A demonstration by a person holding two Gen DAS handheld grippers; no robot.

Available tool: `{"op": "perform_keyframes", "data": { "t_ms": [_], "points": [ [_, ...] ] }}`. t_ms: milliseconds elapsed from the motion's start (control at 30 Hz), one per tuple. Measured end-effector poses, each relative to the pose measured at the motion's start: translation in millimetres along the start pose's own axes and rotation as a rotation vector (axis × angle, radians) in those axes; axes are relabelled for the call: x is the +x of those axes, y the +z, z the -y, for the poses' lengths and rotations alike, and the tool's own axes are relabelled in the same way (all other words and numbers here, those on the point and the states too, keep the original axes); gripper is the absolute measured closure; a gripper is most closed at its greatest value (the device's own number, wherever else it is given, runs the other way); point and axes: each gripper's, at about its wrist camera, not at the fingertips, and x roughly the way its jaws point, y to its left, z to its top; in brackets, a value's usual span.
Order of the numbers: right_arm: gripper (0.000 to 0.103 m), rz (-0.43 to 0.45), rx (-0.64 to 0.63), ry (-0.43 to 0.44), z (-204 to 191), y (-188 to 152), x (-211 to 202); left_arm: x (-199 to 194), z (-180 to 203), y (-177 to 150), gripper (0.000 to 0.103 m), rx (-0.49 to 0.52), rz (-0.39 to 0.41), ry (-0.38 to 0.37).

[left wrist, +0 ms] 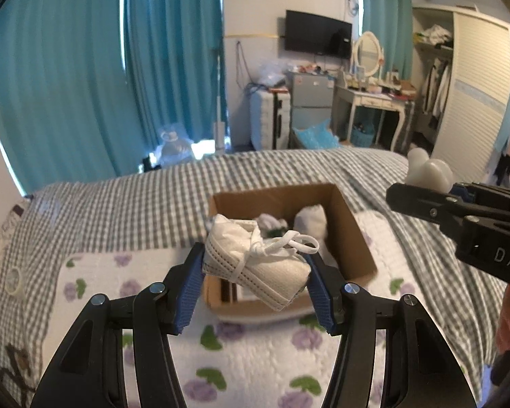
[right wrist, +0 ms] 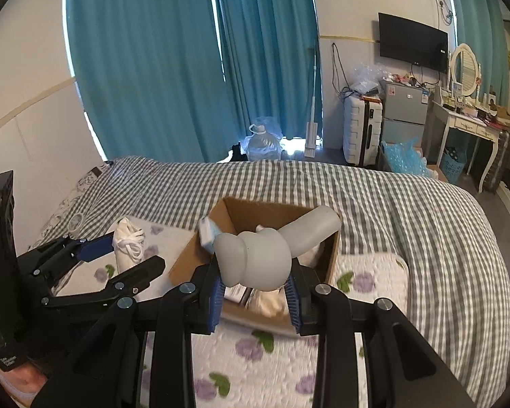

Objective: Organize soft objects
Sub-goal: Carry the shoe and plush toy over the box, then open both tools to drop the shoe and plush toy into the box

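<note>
My left gripper is shut on a folded white face mask with ear loops, held above the near edge of an open cardboard box. The box holds white soft items. My right gripper is shut on a grey soft squishy toy with a long neck, held over the same box. The right gripper also shows in the left wrist view at right with the toy. The left gripper shows in the right wrist view with the mask.
The box sits on a white quilted pad with purple flowers on a bed with a grey checked cover. Teal curtains, a suitcase, a small fridge and a dressing table stand beyond the bed.
</note>
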Motion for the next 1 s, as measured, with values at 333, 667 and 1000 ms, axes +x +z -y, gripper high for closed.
{"op": "perform_keyframes", "data": {
  "t_ms": [333, 667, 1000],
  "points": [
    [0.073, -0.073, 0.032, -0.032, 42, 18, 106, 108, 3, 21, 0.047, 0.008, -0.070, -0.006],
    [0.046, -0.091, 0.085, -0.054, 64, 22, 157, 157, 6, 21, 0.034, 0.040, -0.108, 0.062],
    [0.035, -0.016, 0.089, -0.082, 55, 43, 91, 99, -1, 31, 0.034, 0.028, -0.073, 0.100]
  ]
}}
